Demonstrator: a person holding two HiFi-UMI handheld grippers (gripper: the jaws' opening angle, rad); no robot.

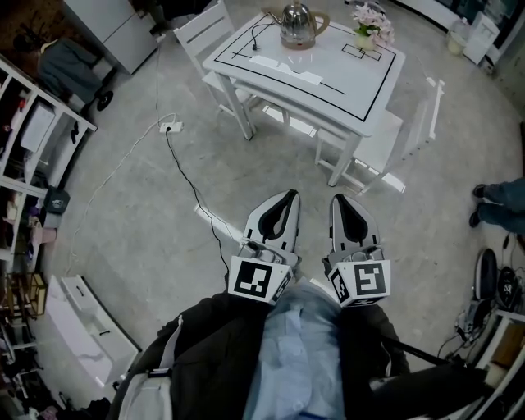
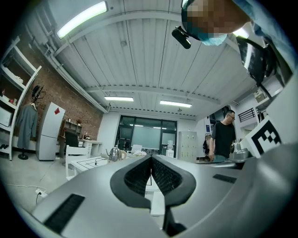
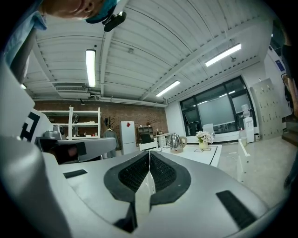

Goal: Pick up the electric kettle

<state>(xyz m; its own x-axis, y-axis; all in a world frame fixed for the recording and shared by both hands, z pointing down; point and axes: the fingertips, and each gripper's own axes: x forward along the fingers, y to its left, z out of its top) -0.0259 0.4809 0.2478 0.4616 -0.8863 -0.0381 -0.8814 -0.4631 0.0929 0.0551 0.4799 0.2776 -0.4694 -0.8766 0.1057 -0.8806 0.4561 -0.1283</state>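
A shiny steel electric kettle (image 1: 299,25) with a tan handle stands at the far side of a white table (image 1: 373,78), well ahead of me. It shows small in the left gripper view (image 2: 114,154) and in the right gripper view (image 3: 175,143). My left gripper (image 1: 289,197) and right gripper (image 1: 342,201) are held side by side over the floor, short of the table, pointing toward it. Both are shut with nothing between the jaws. In the gripper views their tips lie at the left gripper (image 2: 151,157) and the right gripper (image 3: 149,153).
White chairs (image 1: 410,135) stand around the table, and a flower pot (image 1: 367,37) sits on it beside the kettle. A black cable (image 1: 193,193) and power strip (image 1: 171,126) lie on the floor at left. Shelving (image 1: 25,172) lines the left. A person's feet (image 1: 480,205) are at right.
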